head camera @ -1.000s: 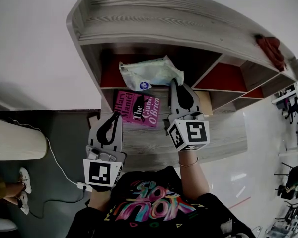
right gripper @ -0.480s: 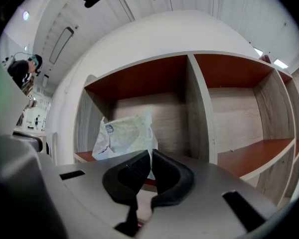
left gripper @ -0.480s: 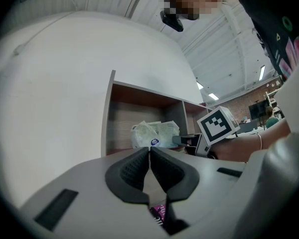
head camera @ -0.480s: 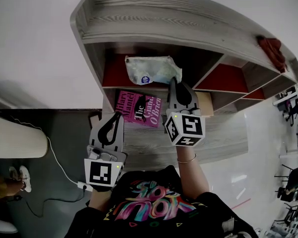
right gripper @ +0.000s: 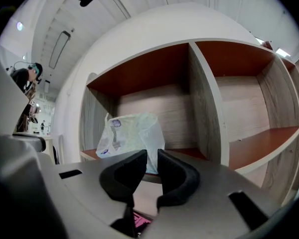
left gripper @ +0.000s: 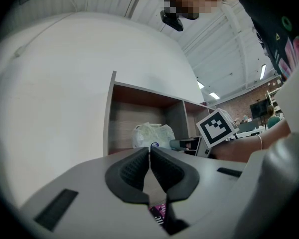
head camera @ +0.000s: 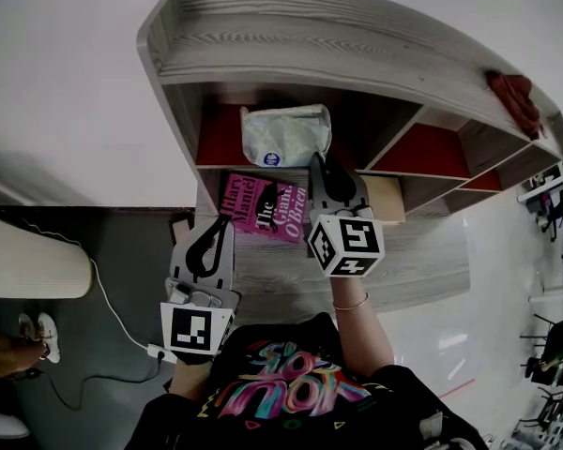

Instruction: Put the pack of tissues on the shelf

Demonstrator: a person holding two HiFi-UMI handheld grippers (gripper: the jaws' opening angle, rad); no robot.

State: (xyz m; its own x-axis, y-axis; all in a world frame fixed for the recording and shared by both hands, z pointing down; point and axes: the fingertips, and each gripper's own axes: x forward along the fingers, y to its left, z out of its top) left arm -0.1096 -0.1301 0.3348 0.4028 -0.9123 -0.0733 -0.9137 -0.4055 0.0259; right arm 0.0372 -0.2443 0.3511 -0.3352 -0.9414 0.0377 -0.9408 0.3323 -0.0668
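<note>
Pack [head camera: 284, 135] now stands in the shelf's [head camera: 263, 40] left bay, apparently free; a half-second back the right tongs [head camera: 321, 161] held it. Those jaws slightly parted, empty. Left tongs [head camera: 222, 223] closed, idle. Placement looks done.

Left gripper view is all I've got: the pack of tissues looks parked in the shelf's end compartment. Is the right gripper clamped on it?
Observer: No. In the right gripper view the right gripper has its jaws slightly apart with nothing between them. The pack of tissues stands beyond them, on the shelf.
Operator: Anything below it?
Observer: The head view shows a pink book lying flat on the lower board, under that compartment.
Operator: And up top?
Observer: A reddish cloth lies on the top board, at its far right end.
</note>
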